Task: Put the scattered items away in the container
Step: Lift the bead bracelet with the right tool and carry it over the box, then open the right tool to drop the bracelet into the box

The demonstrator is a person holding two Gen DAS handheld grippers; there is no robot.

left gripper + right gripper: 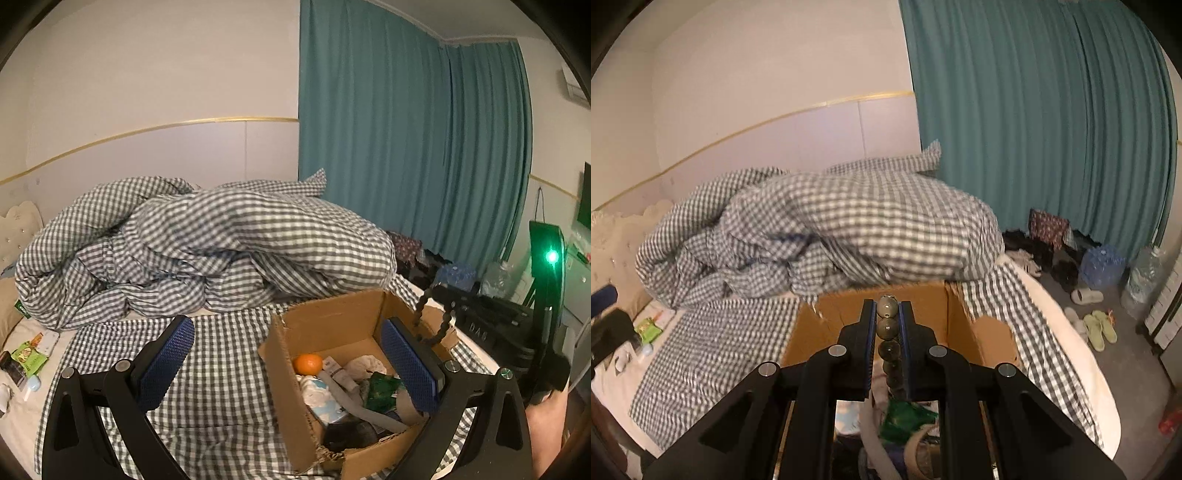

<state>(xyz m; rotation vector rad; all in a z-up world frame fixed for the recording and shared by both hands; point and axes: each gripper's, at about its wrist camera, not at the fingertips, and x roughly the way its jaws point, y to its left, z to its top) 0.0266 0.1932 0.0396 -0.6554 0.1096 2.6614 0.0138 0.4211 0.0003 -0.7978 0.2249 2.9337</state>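
An open cardboard box (332,317) stands on the checked bedsheet. Inside lie an orange (308,363), a tissue pack (321,398), a green packet (380,387) and other bits. My left gripper (288,363) is open wide with nothing between its blue pads (166,362); its right finger hangs over the box. My right gripper (887,306) is shut on a ball-jointed leg of a black flexible tripod (888,326), held over the box (827,332). The tripod's legs (441,332) show above the box's right wall in the left wrist view. Loose items, among them a green snack packet (29,356), lie at the bed's left.
A bunched checked duvet (221,240) fills the bed behind the box. A teal curtain (1034,129) hangs at the right. On the floor beside the bed are slippers (1100,328), a blue bag (1102,267) and a large water bottle (1145,280).
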